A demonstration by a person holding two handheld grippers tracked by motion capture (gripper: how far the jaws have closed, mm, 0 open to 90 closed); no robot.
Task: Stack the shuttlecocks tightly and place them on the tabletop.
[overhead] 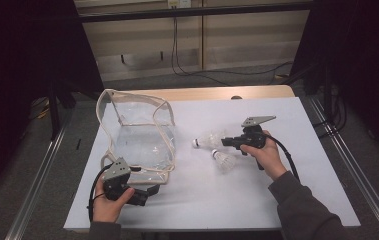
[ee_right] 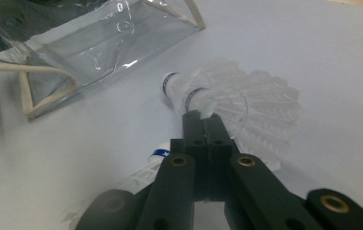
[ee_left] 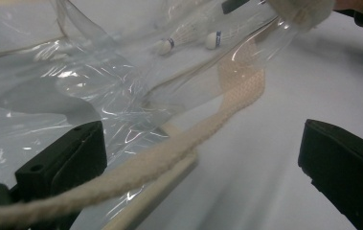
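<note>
Nearest the lens in the right gripper view, the right gripper (ee_right: 203, 120) had its two black jaws pressed flat together, tips meeting at the feather skirt of a white shuttlecock (ee_right: 246, 103). Whether a feather was pinched between those tips could not be told from the frames. That shuttlecock lay on its side on the white table (ee_right: 313, 38), cork end with a blue band pointing toward the bag. A second shuttlecock (ee_right: 143, 175) lay below the jaws, half hidden by the gripper body, its blue-banded cork peeking out on the left.

From the high view, the right gripper (overhead: 225, 142) sat in the person's right hand (overhead: 267, 155) right of the table's middle, pointing left. The first shuttlecock (overhead: 208, 141) lay just ahead of its tips, and the second shuttlecock (overhead: 223, 160) just beside it, nearer the person. Both lay on the table, outside the bag, a short way right of it.

Over on the left, a clear plastic bag (overhead: 137, 135) with cream trim stood open on the table. The left gripper (overhead: 153, 189) sat at its near corner, held in the left hand (overhead: 109, 202). In the left gripper view its jaws stood wide apart, the bag's cream woven handle (ee_left: 169, 153) running across between them, draped over the left jaw, with the clear plastic bag (ee_left: 73, 81) behind it. Nothing was squeezed there.
</note>
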